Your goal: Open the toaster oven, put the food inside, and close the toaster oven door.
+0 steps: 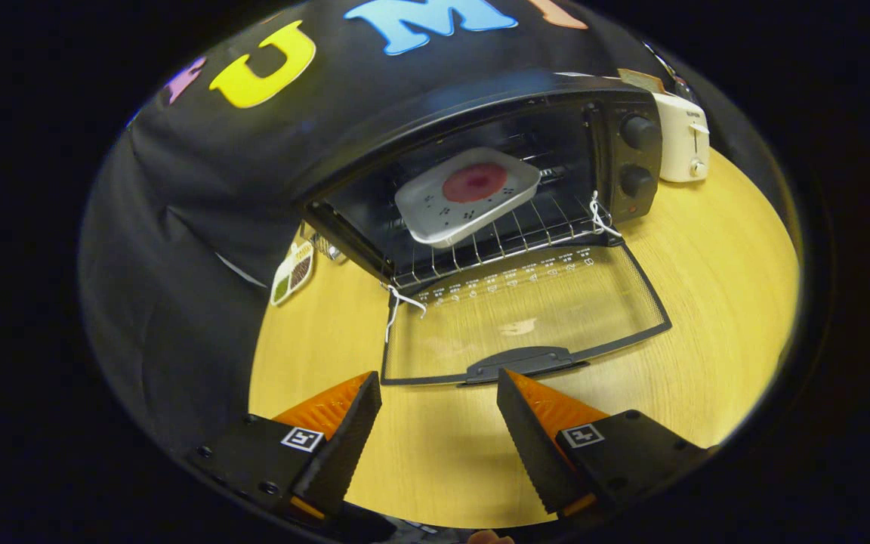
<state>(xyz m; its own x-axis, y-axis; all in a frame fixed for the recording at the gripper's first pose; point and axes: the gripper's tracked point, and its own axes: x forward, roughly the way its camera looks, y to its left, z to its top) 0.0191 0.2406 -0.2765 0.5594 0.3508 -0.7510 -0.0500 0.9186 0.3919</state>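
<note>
A black toaster oven (480, 113) stands on the wooden table (707, 302) beyond my fingers. Its glass door (526, 317) lies folded down flat toward me, with the dark handle (526, 363) at its near edge. Inside, on the wire rack (510, 234), rests a white square plate (465, 198) holding a round red piece of food (474, 183). My gripper (439, 385) is open and empty, with its fingertips just short of the door handle and nothing between them.
A white pop-up toaster (683, 137) stands right of the oven. White strings (399, 302) hang at the door hinges. A small tag (293, 273) lies left of the oven against the black cloth wall (178, 264).
</note>
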